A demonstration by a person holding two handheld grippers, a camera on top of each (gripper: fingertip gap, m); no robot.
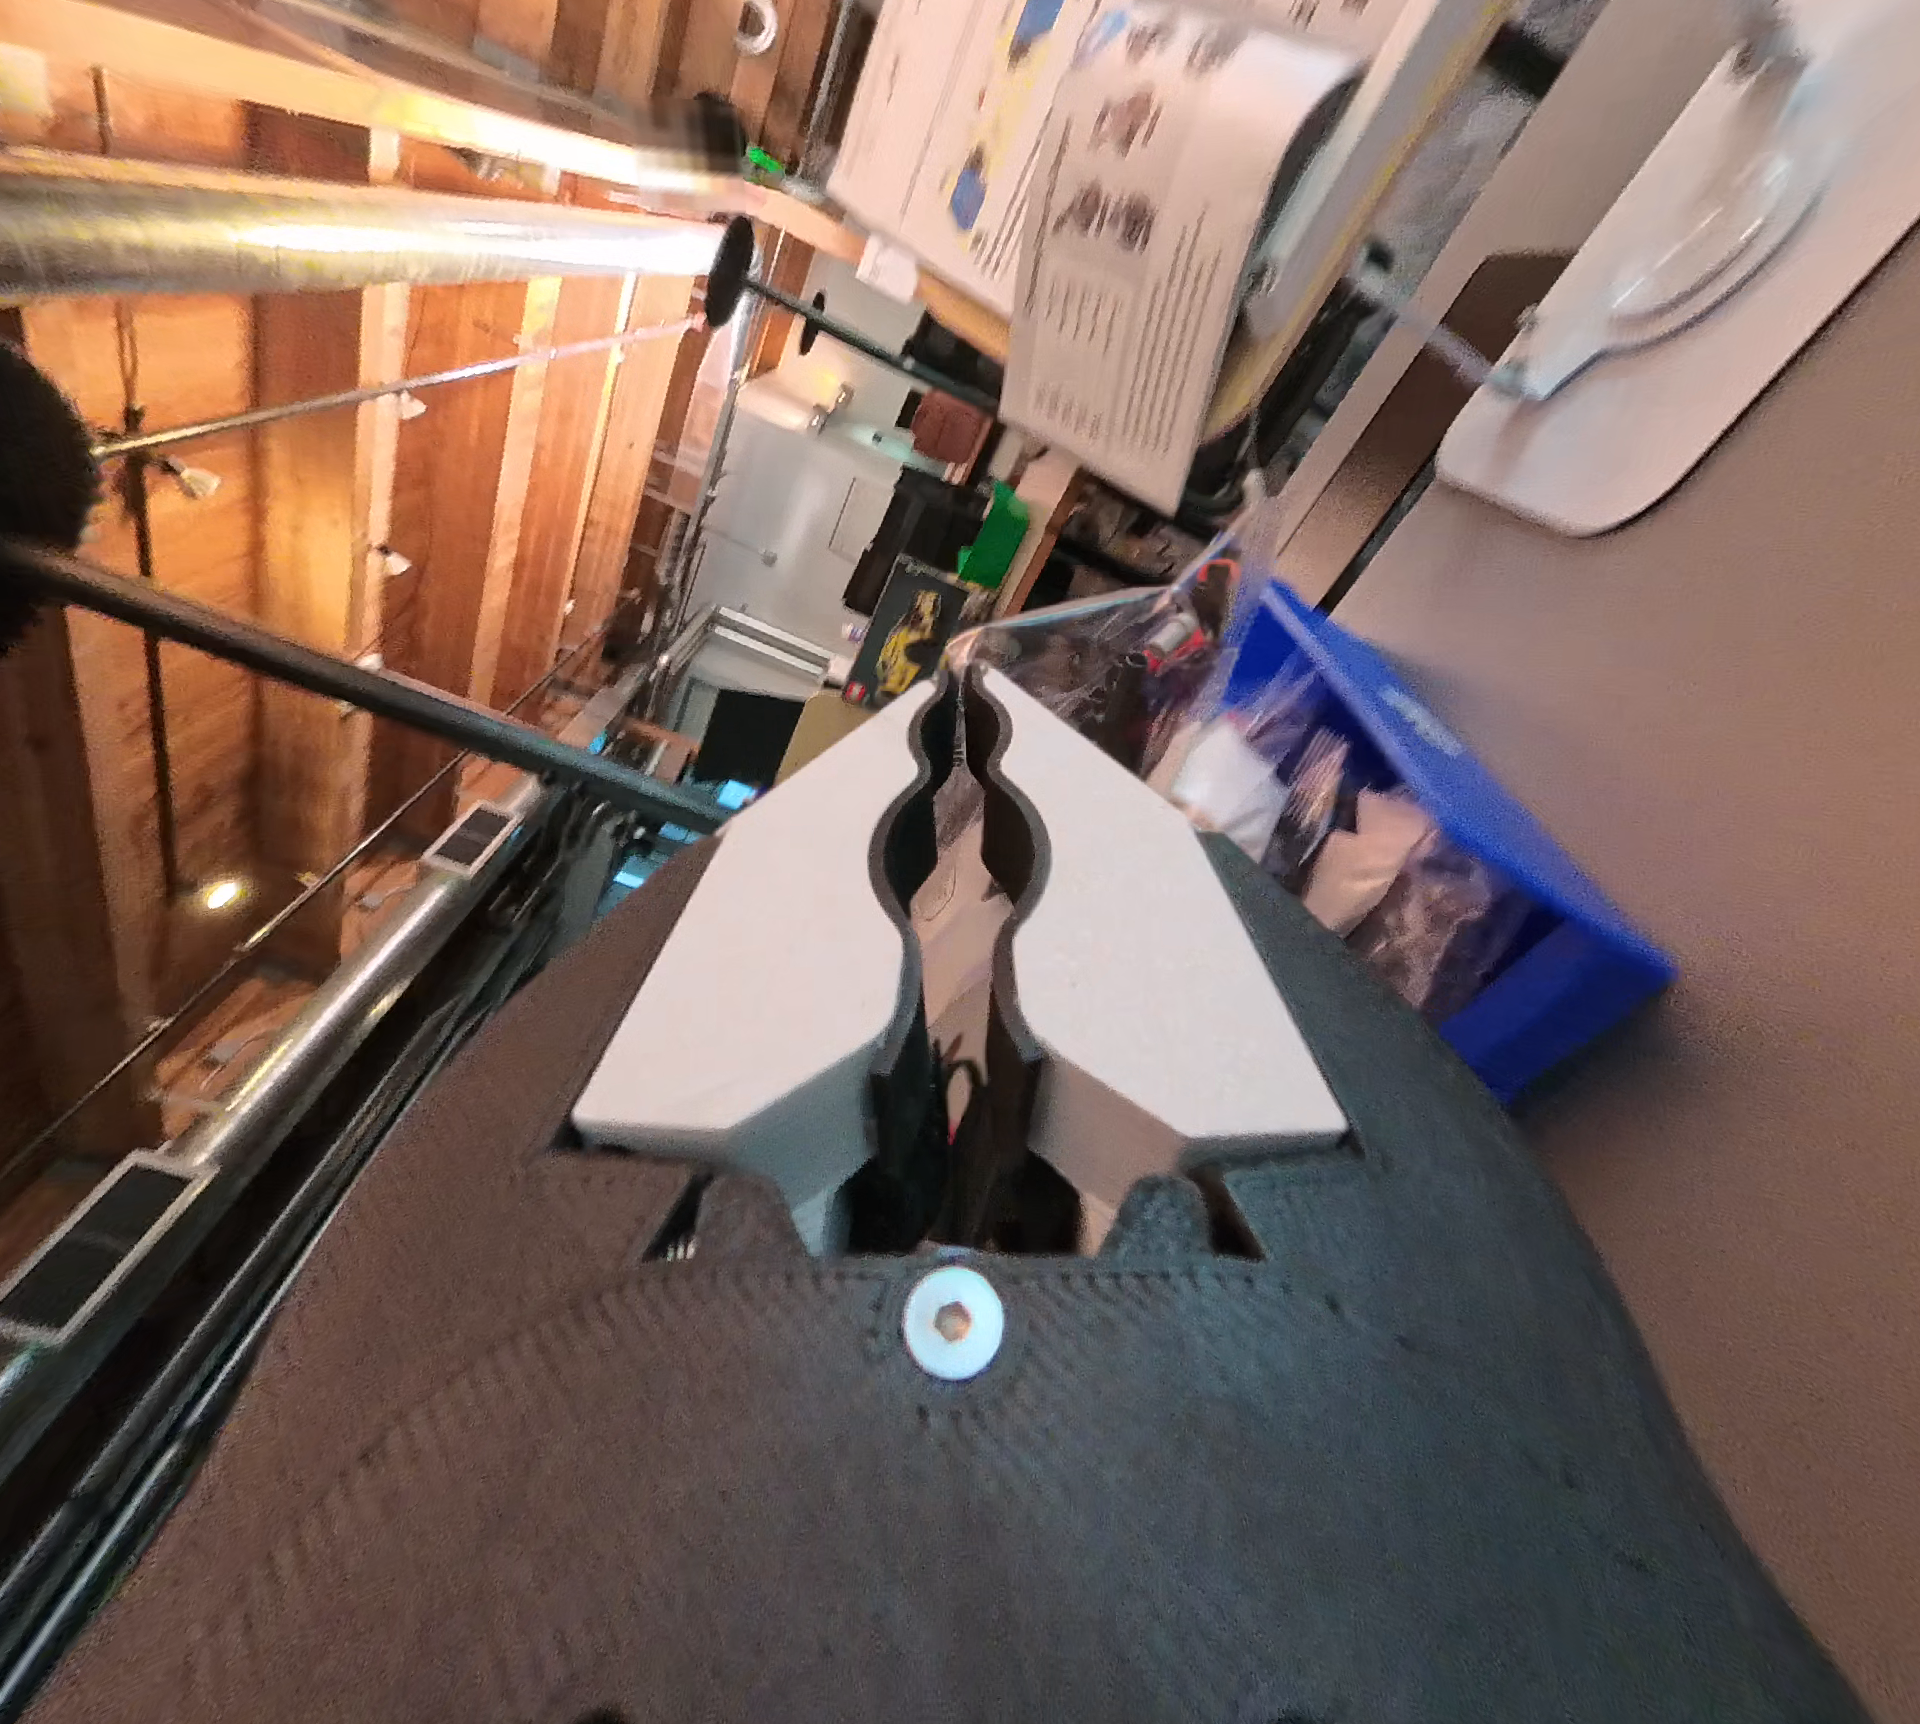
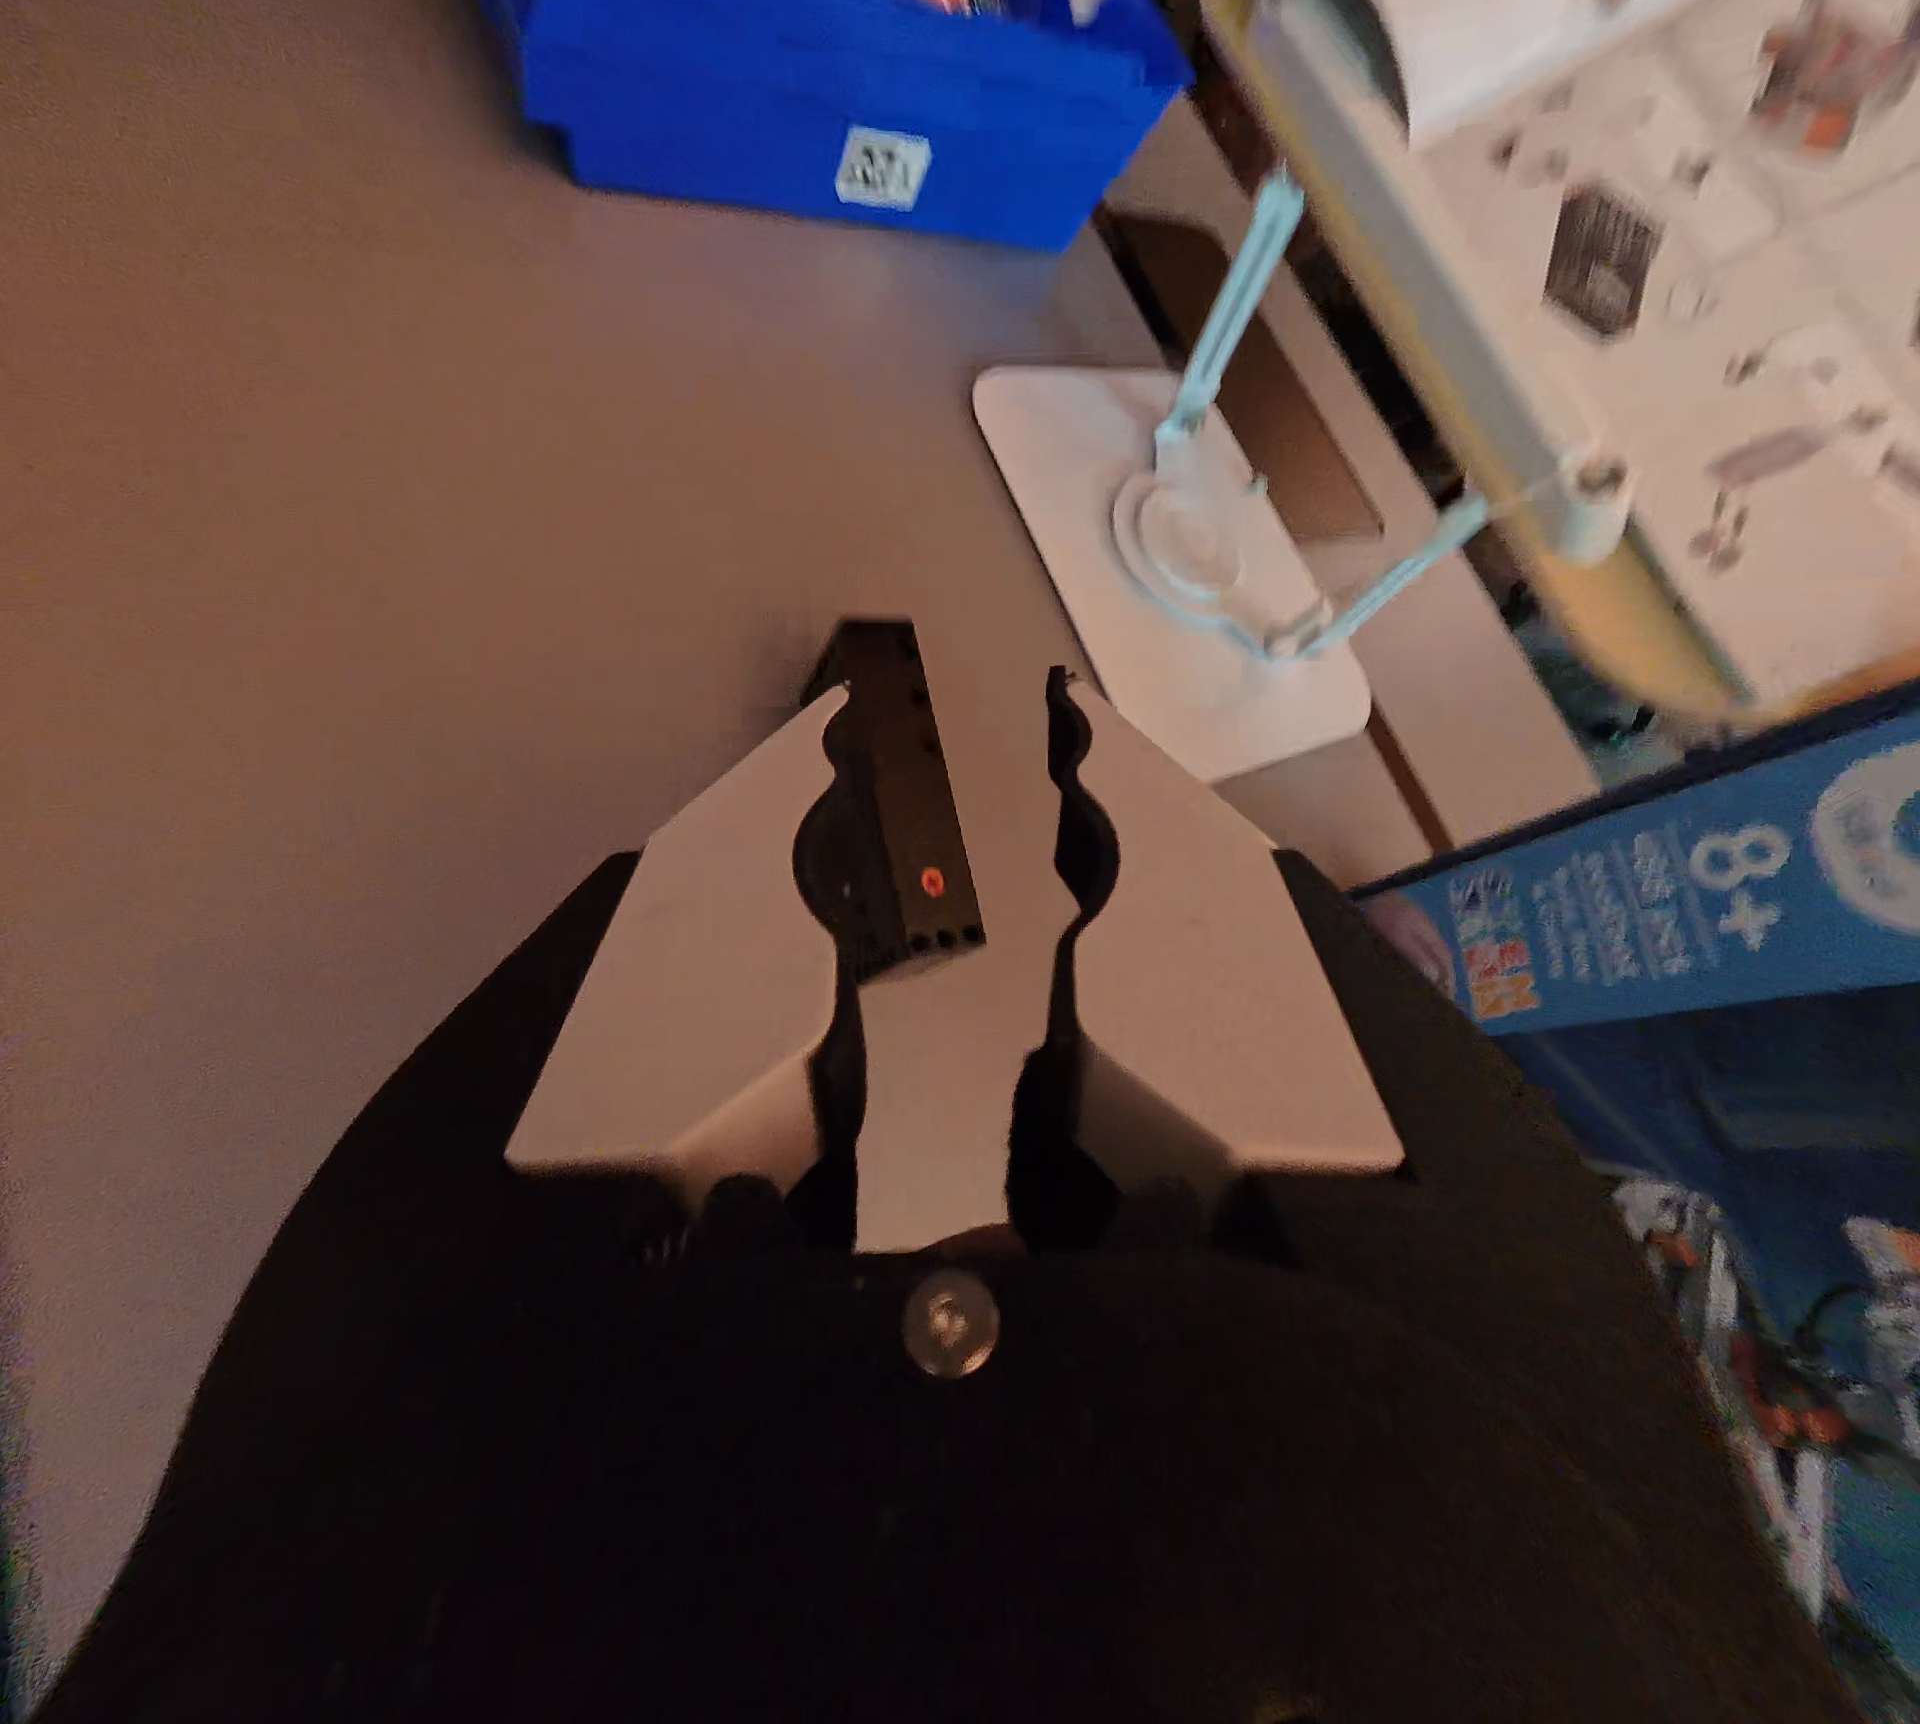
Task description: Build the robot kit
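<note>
Up in the air, the left hand-held gripper is rolled sideways and clenched on the corner of a clear plastic bag, pinched at its very tips. Beyond those tips stands a blue bin stuffed with more bags, resting on the brown worktop. Farther ahead is a white lamp base, with a large printed sheet beside it. Off to the other side run wooden ceiling beams and a shiny metal duct.

The right hand-held gripper is released, its jaws apart, hovering over the worktop. A black perforated block with an orange dot lies on the worktop between the fingers, close against one of them; whether it touches I cannot tell. Ahead sits the blue bin, bearing a small white sticker. Just beyond the fingertips to one side is the white lamp base, and nearer in, a blue cardboard box.
</note>
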